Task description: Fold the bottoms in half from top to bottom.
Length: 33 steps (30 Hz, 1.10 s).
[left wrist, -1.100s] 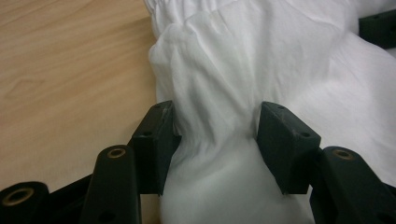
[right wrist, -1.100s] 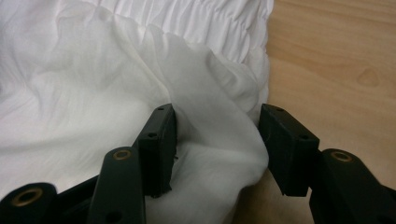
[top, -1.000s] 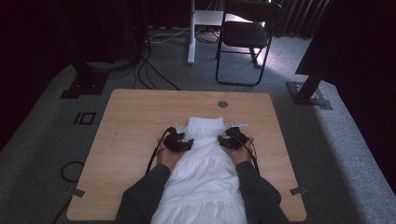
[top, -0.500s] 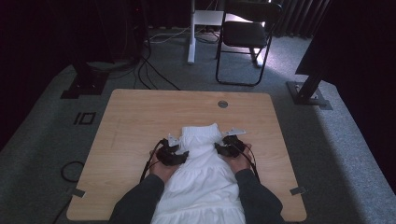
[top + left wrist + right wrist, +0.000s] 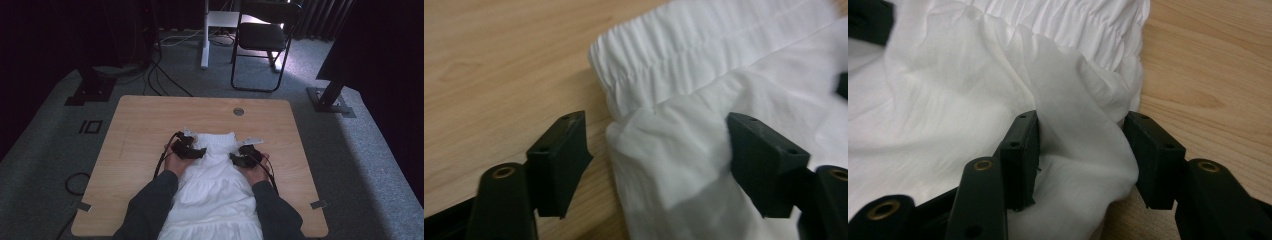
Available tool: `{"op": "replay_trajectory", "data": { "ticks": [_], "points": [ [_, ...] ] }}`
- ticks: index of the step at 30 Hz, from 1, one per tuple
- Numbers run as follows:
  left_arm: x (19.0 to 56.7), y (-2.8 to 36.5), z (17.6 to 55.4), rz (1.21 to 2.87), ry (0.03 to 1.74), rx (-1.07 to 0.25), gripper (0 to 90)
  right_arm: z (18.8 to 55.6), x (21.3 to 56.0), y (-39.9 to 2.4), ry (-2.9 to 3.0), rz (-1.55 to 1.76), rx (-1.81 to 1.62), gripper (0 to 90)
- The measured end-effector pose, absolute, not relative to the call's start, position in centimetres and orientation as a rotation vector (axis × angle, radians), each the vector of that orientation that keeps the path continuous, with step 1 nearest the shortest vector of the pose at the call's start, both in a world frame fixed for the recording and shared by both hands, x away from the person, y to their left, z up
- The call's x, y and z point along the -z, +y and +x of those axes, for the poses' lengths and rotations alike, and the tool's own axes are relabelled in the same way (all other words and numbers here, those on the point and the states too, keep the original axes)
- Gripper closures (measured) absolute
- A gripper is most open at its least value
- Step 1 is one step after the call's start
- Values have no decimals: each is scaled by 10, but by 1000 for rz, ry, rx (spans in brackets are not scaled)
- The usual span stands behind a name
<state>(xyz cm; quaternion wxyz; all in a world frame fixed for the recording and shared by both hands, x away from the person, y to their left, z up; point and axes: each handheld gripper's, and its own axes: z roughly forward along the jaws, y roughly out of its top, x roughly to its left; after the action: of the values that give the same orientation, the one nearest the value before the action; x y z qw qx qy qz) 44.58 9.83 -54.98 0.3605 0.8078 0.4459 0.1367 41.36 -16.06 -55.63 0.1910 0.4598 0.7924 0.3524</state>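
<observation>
**White garment spread flat, a gripper at each side of its waistband**

From my remote seat I see the left gripper [image 5: 196,151] resting at the left side of the white garment [image 5: 215,185], near the middle of the wooden table [image 5: 150,125]. Its jaws have just been opening and now stand wide. In the left gripper view a fold of the cloth [image 5: 684,165] lies between them: the right jaw touches the fabric, while the left jaw stands clear of it over bare wood, so nothing is pinched.

The garment lies down the middle of the table. Its gathered waistband [image 5: 218,138] points toward the far edge, and its lower part runs to the near edge between my two dark sleeves [image 5: 147,212].

On the right side of the garment, the right gripper [image 5: 236,159] sits just below the waistband's corner. Its jaws are about half open. In the right gripper view a raised fold of cloth [image 5: 1083,135] fills the gap between them and touches both jaws; whether they are pressing it I cannot tell for certain.

Beyond the table's far edge a black folding chair [image 5: 262,42] stands on grey carpet.
</observation>
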Motion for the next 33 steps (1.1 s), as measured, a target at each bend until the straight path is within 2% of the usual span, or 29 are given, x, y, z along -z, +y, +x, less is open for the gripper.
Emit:
{"op": "replay_trajectory", "data": {
  "ticks": [7,9,13,16,21,23,28,31,33],
  "points": [
    [550,94,444,2129,1124,-397,270,420,550,-163,2306,1282,-967,532],
    [550,93,443,2136,1122,-405,270,422,548,-164,2297,1268,-975,499],
    [551,92,442,2136,1108,-421,271,439,544,-163,2301,1267,-982,314],
    [551,90,440,2145,1106,-430,270,452,550,-157,2333,1289,-921,291],
    [548,86,437,2184,1132,-449,277,453,549,-152,2337,1256,-954,435],
    [547,86,436,2182,1148,-448,321,454,549,-151,2341,1253,-963,509],
    [542,88,436,2190,1160,-408,553,456,547,-148,2372,1289,-1005,783],
    [541,90,438,2184,1143,-343,758,458,548,-151,2374,1368,-1071,835],
    [538,91,440,2194,1118,-351,801,458,547,-152,2377,1371,-1080,842]
  ]
}}
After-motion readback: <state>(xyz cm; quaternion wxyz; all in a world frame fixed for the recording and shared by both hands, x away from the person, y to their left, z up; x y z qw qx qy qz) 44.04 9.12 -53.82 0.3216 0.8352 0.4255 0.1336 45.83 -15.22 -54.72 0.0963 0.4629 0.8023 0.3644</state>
